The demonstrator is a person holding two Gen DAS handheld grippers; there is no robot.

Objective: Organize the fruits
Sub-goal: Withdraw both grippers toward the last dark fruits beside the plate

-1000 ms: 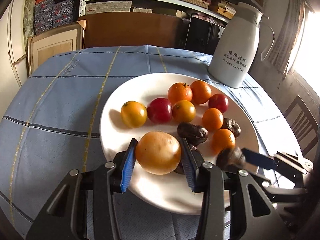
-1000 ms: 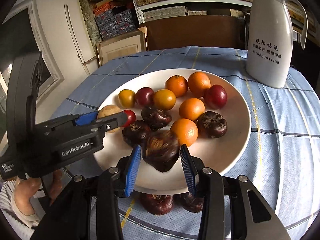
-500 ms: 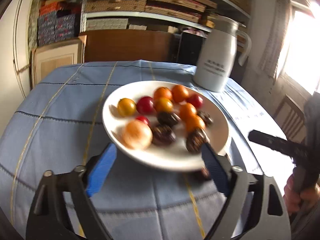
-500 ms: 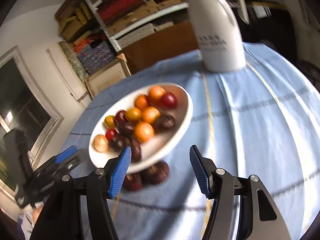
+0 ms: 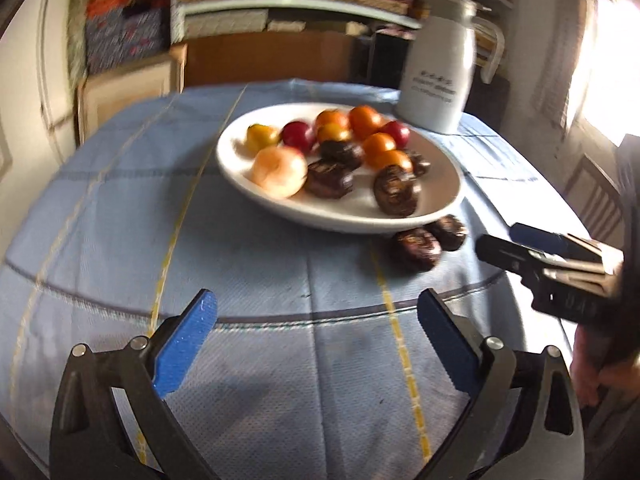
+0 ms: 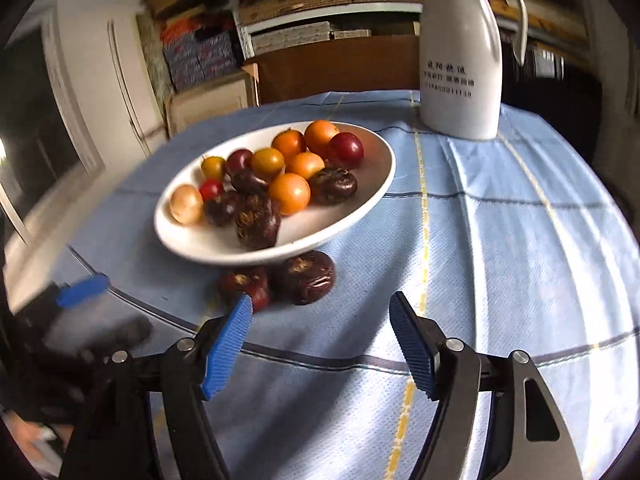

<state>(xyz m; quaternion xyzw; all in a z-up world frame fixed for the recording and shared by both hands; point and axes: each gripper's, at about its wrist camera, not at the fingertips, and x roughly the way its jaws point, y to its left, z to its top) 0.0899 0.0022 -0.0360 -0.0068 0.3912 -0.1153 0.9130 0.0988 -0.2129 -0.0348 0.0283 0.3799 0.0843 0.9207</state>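
A white plate (image 6: 372, 184) sits toward the far side of a round table under a blue checked cloth (image 6: 500, 240), and it holds most of the fruit: orange and yellow ones at the back, two red ones, a pale round fruit (image 5: 279, 172) near its left rim, and several dark wrinkled fruits (image 6: 256, 220) toward its near rim. Two more dark fruits (image 6: 306, 276) lie on the cloth, touching or almost touching the near rim of the plate and half tucked beneath its overhang, so the rim partly covers them.

A white jug (image 6: 460, 56) with printed lettering stands at the far edge of the table, just behind the plate. Beyond the table are shelves stacked with boxes and books.

The left gripper (image 5: 316, 340) hovers over bare cloth near the front edge, its blue pads spreading wide with nothing between them. The right gripper (image 6: 320, 340) hangs just short of the two loose dark fruits, jaws opening and empty; its left pad partly hides one of them. A hand (image 5: 600, 376) shows at the right edge of the left view.
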